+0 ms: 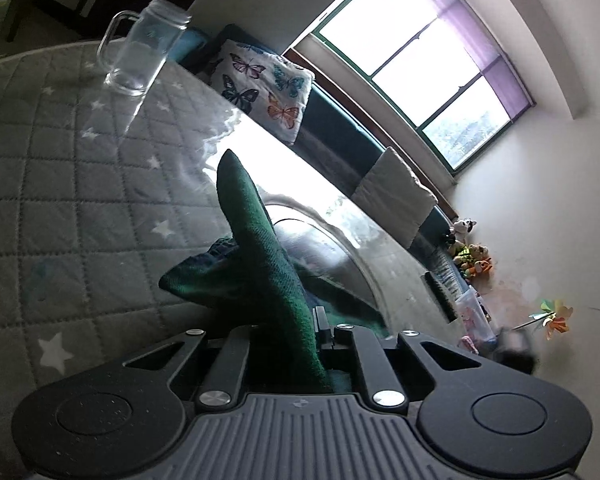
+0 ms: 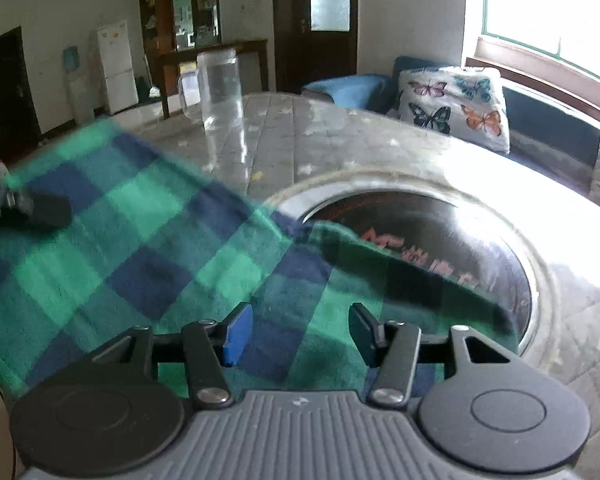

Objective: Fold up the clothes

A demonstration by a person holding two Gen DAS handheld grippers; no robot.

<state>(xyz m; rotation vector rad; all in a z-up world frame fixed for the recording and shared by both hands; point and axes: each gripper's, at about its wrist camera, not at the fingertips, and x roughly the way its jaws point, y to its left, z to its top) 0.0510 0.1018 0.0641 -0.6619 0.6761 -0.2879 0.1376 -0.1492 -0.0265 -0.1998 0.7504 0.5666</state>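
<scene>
Left gripper (image 1: 300, 332): jaws pinched nearly together on a fold of the green checked cloth (image 1: 260, 248), which sticks up out of the jaws as a stiff peak and bunches just left of them. In the right wrist view this same gripper shows as a dark blurred shape at the far left edge (image 2: 32, 208), clamped on the cloth's far corner.

Right gripper (image 2: 300, 334): jaws stand about half apart, blue pad on the left finger (image 2: 238, 334) visible, nothing pressed between the pads. The cloth (image 2: 140, 248), green and navy check, lies directly under and ahead of it, pads clear of the fabric as far as I can tell.

Cloth spreads from the lower left up toward the left gripper, one edge raised and blurred. Its right edge drapes over the rim of a round metal-rimmed well (image 2: 440, 240) sunk in the tabletop, with reddish lettering inside.

Table covered by grey quilted star-print cover (image 1: 80, 160) under a shiny clear sheet. Glass mug with handle (image 2: 220, 88) stands upright beyond the cloth, apart from it.

Behind the table: butterfly-print cushion (image 2: 456, 104) on a dark teal sofa (image 1: 340, 128), a plain beige cushion (image 1: 396, 196) further along, soft toys (image 1: 468, 248) at the sofa's end, window (image 1: 420, 60) with purple blind. White fridge (image 2: 116, 68) against the far wall.
</scene>
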